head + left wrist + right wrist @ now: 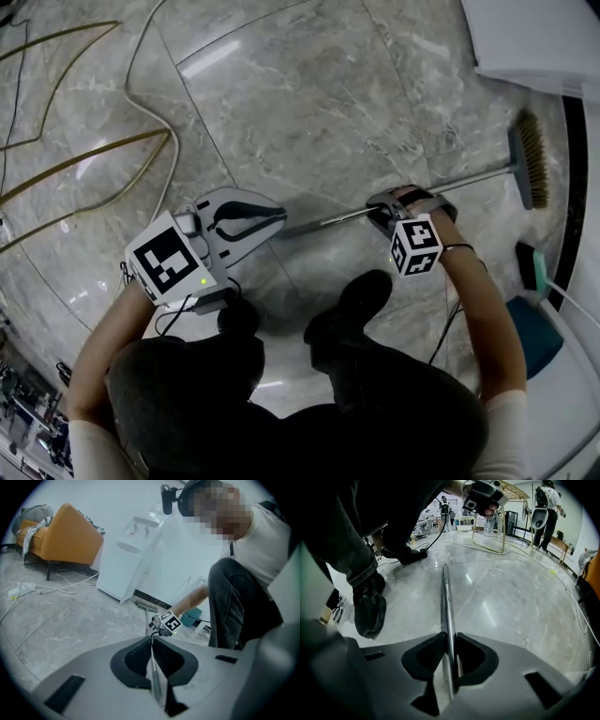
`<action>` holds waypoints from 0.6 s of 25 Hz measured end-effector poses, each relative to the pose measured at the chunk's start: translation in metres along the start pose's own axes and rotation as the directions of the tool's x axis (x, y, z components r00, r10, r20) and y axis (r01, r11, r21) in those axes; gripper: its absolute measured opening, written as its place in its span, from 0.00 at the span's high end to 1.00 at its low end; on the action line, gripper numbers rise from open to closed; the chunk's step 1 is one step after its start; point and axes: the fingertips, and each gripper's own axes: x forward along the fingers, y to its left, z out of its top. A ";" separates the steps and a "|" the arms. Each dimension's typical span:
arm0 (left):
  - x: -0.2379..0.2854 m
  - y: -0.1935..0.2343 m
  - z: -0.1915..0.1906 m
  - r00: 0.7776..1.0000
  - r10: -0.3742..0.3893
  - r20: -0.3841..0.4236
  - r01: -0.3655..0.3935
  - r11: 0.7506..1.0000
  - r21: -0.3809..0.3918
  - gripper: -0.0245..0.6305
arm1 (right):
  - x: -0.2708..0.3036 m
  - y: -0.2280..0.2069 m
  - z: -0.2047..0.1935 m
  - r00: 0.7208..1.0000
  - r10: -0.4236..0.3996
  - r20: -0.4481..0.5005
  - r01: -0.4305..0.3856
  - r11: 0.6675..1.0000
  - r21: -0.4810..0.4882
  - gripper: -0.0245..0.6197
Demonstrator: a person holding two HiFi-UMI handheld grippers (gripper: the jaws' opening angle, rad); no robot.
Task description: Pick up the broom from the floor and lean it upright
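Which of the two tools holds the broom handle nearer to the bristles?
The right tool: it grips the handle partway toward the bristles, while the left tool grips its far end.

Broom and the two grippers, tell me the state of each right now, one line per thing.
broom: low along the floor, brush head at the far right, not yet upright.
left gripper: jaws closed on the broom's handle near its free end.
right gripper: jaws closed on the handle further along, nearer the brush head.
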 end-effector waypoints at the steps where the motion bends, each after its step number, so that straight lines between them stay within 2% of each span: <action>1: -0.001 0.001 0.002 1.000 0.005 0.004 -0.005 1.000 0.005 0.94 | -0.001 0.000 0.001 1.000 0.003 -0.005 -0.003 1.000 -0.008 0.83; 4: -0.006 0.005 0.008 1.000 0.023 0.013 -0.024 1.000 0.019 0.94 | -0.015 -0.007 0.009 0.999 -0.029 0.016 0.028 1.000 0.008 0.83; 9: -0.020 0.018 0.029 0.997 0.072 0.039 -0.073 0.996 0.041 0.94 | -0.063 -0.026 0.021 0.989 -0.135 0.054 0.132 0.990 0.049 0.83; 15: -0.039 0.028 0.068 0.992 0.101 0.082 -0.110 0.987 0.115 0.94 | -0.129 -0.049 0.032 0.958 -0.275 0.080 0.265 0.957 0.116 0.83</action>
